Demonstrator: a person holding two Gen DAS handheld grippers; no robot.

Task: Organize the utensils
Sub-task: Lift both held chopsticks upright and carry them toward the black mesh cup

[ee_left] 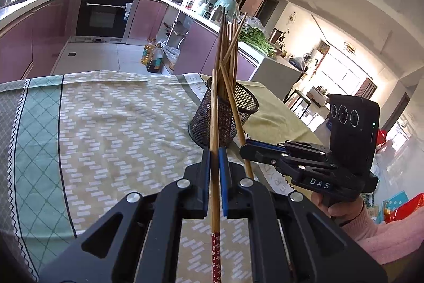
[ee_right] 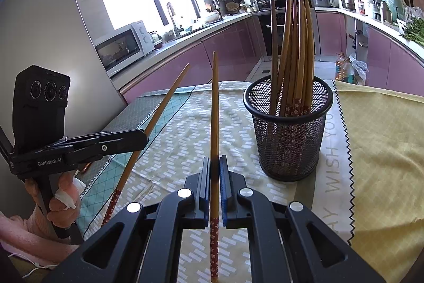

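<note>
A black mesh cup [ee_right: 288, 139] stands on the table with several wooden chopsticks [ee_right: 296, 52] upright in it. My right gripper [ee_right: 214, 159] is shut on one chopstick [ee_right: 214, 102] whose red flowered end points back toward the camera; it is left of the cup and near it. My left gripper [ee_left: 214, 149] is shut on another chopstick [ee_left: 214, 108], tip raised in front of the cup [ee_left: 204, 121]. In the left wrist view the right gripper [ee_left: 242, 150] and its chopstick [ee_left: 234, 110] are beside the cup. In the right wrist view the left gripper [ee_right: 147, 135] is further left with its chopstick [ee_right: 161, 113].
A patterned green and beige cloth [ee_left: 119, 123] covers the table, with a yellow cloth [ee_right: 384, 150] under the cup's right side. Kitchen counters, an oven and a microwave [ee_right: 124, 44] lie beyond the table's far edge. A hand in a pink sleeve [ee_left: 363, 222] holds each gripper.
</note>
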